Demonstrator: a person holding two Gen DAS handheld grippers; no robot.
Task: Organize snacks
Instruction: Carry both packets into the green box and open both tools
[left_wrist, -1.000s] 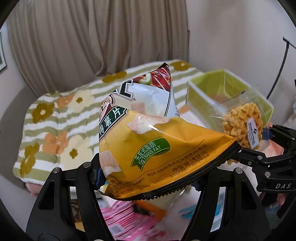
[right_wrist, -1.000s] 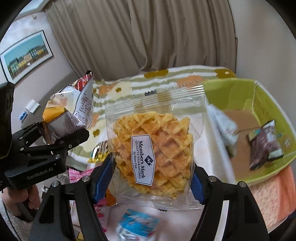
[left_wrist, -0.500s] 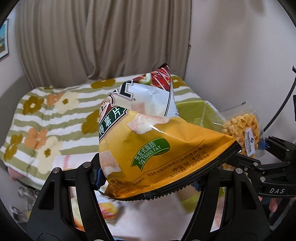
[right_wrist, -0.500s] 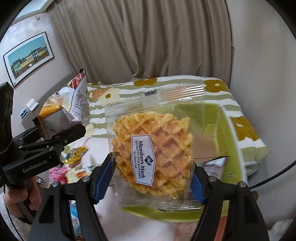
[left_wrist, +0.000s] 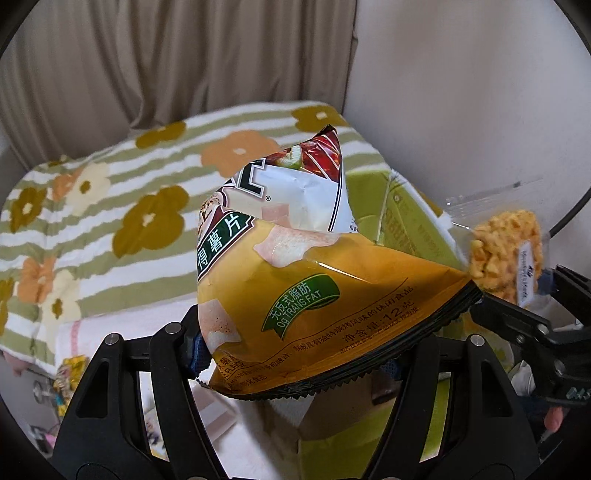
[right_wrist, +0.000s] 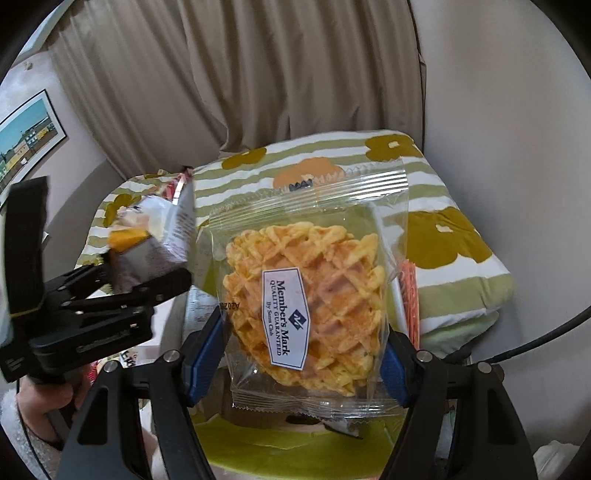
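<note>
Left tool (left_wrist: 295, 354) clamps chip bag (left_wrist: 295, 280); right tool (right_wrist: 303, 358), waffle pack (right_wrist: 306, 302)

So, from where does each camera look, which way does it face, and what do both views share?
Left wrist: sits on the left tool, faces forward and down over the yellow foil crisp bag it grips, toward the green plastic bin; its black fingers show.
Right wrist: sits on the right tool, faces the clear-wrapped golden waffle it grips; a hand shows.
Shared: both snacks, each other's tool, the green-striped flowered blanket, the beige curtain.
</note>
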